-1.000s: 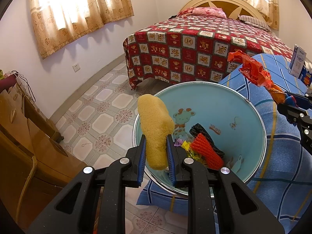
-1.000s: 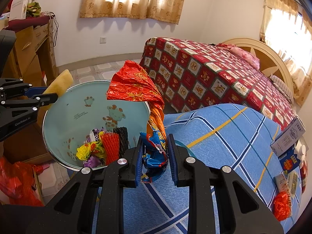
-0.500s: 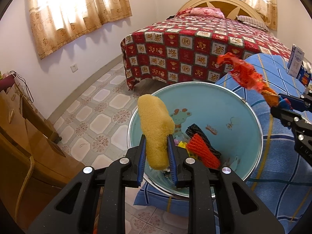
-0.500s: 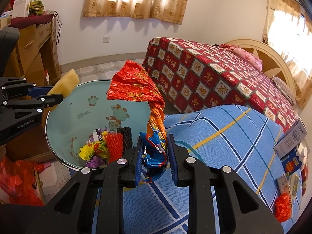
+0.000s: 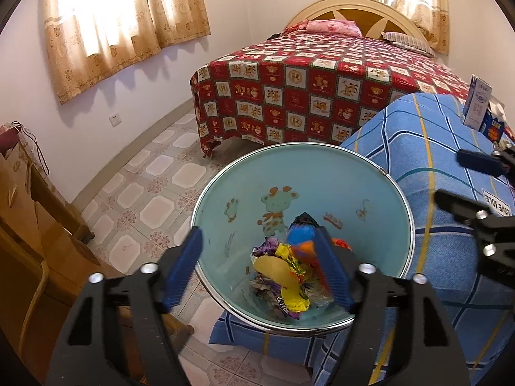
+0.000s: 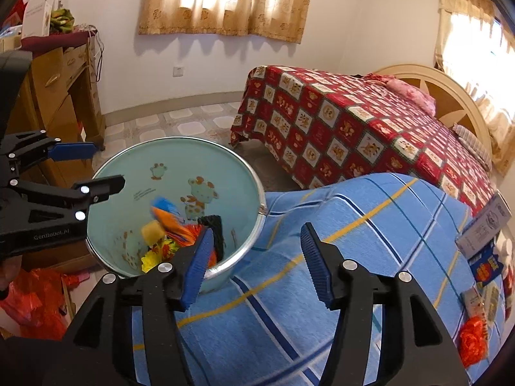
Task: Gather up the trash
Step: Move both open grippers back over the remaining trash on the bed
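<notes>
Yellow and soft, the sponge (image 5: 279,273) now lies in the blue bin (image 5: 225,199), on top of the other trash. In the left wrist view its long side runs slanted, from the upper left down to the lower right. The red and blue wrapper (image 6: 167,215) is in the bin too, blurry, so I cannot tell which way it points. Shiny candy papers (image 5: 296,299) and a black piece (image 6: 214,225) sit under them.

The left claw (image 5: 257,270) is over the bin. Its jaws have just been opening; they stand wide apart and hold nothing. The right claw (image 6: 256,263) is over the bin's edge and the blue checked cloth (image 6: 354,225). Its jaws have just been opening too, and nothing is between them.

Farther off stands a bed with a red blanket (image 5: 322,90).
</notes>
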Demonstrator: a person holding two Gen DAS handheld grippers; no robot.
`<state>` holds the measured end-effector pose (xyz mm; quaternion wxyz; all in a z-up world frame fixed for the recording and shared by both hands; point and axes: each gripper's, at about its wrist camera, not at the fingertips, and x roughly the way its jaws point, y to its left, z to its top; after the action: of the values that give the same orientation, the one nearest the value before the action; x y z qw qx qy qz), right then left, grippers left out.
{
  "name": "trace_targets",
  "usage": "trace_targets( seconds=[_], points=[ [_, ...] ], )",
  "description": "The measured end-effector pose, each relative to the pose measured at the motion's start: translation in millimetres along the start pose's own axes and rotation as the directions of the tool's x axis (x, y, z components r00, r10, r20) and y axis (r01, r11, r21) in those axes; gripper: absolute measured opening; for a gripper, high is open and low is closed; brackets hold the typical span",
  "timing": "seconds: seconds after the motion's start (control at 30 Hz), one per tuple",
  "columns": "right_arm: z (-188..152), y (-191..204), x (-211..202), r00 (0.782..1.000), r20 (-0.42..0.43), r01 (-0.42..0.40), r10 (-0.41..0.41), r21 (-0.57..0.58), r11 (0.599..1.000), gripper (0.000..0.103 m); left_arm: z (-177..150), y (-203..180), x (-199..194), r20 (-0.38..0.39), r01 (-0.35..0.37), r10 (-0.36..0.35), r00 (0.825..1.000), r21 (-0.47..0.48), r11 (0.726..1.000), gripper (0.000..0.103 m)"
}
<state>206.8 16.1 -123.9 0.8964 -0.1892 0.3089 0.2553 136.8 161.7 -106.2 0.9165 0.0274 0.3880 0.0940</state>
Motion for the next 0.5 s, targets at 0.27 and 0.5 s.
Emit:
trace_targets(
  seconds=[0.27, 0.5],
  points=[
    [-54, -77, -56, 0.992, 0.017, 0.118, -0.123, 0.184, 0.976, 0.058, -13, -38, 10, -0.051, 0.031, -0.029, 0.998, 0.053, 0.998, 0.083],
    [-123, -184, -100, 0.939, -0.08, 0.336, -0.335, 0.419, 0.843, 0.064, -8, -80, 8, -0.056, 0.057, -0.051, 0.997, 0.098, 0.994, 0.089]
  ],
)
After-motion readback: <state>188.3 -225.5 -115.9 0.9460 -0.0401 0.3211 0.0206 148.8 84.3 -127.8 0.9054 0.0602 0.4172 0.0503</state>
